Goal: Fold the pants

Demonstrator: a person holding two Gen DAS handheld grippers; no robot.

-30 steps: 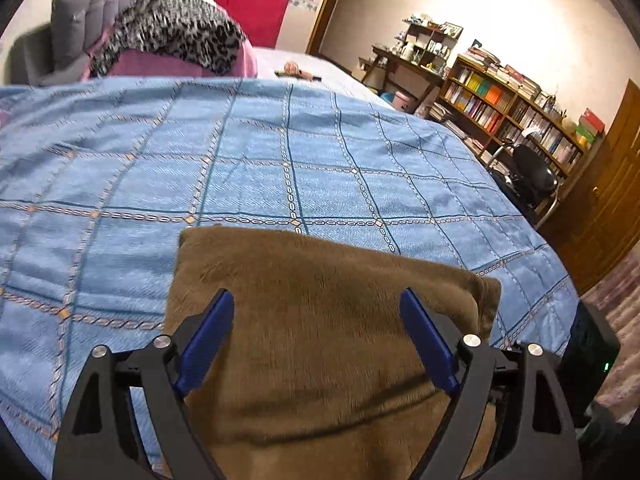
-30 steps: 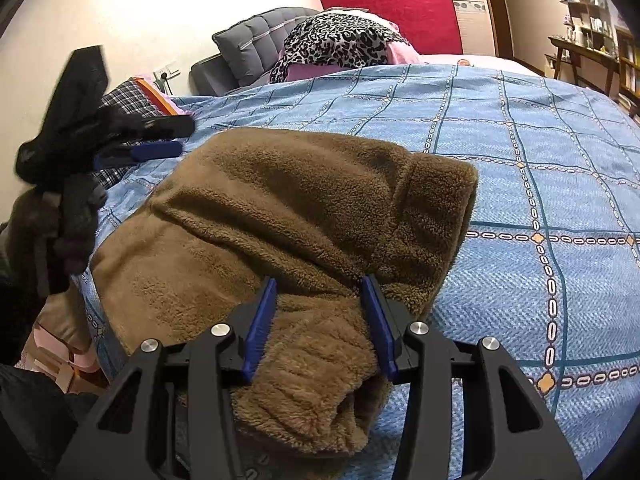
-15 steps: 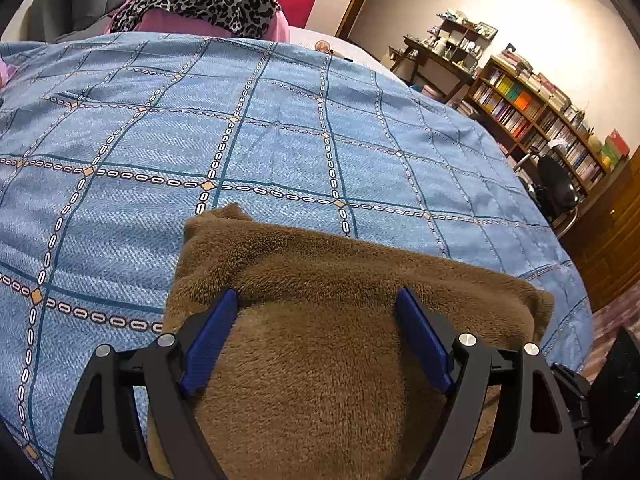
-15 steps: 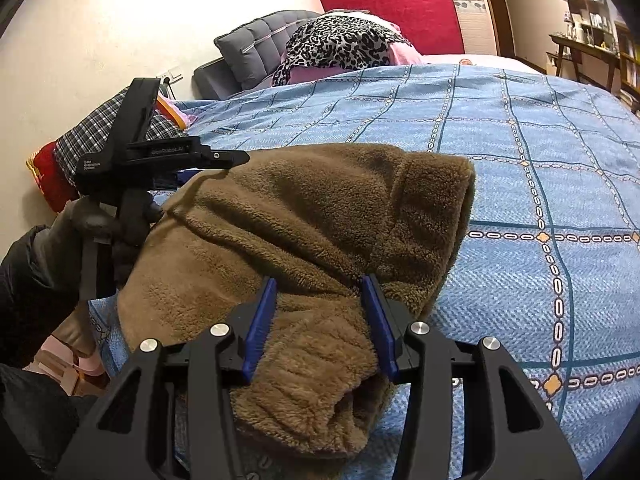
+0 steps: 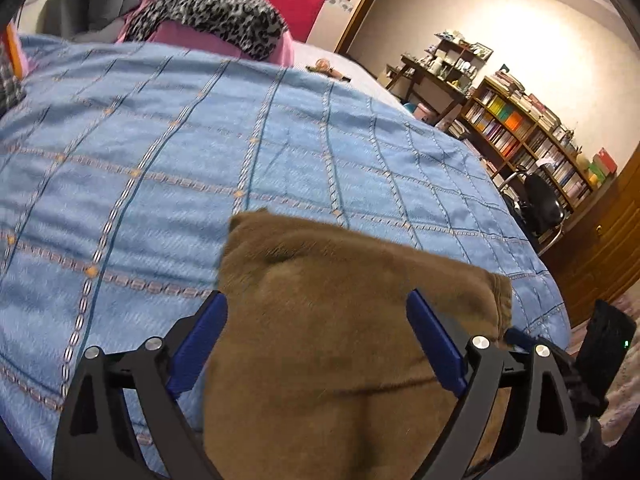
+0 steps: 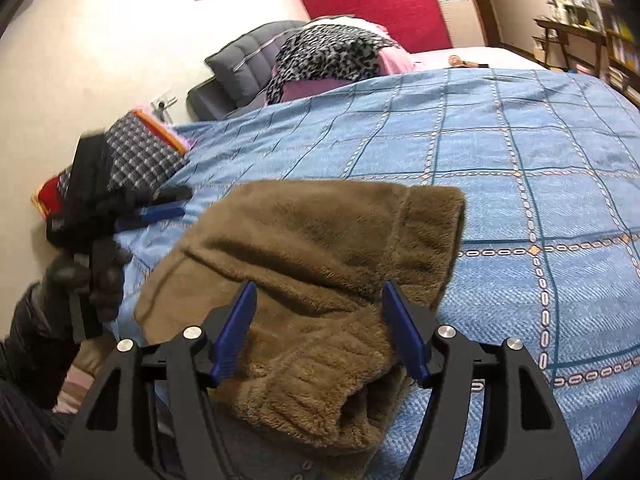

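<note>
Brown fleece pants (image 6: pixel 320 264) lay folded in a thick bundle at the near edge of a blue checked bedspread (image 6: pixel 520 152), waistband bunched nearest; the right gripper (image 6: pixel 320 320) and left gripper (image 5: pixel 316 332) were both opening, pads clear of the fabric between them

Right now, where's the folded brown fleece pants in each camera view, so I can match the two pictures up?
Left wrist view: brown fleece pants at bottom centre, filling the space between the jaws, lying on the blue checked bedspread.
Right wrist view: brown fleece pants at centre and lower centre, near the bed's edge.
Shared landmark: the leopard-print cloth at the head of the bed.
</note>
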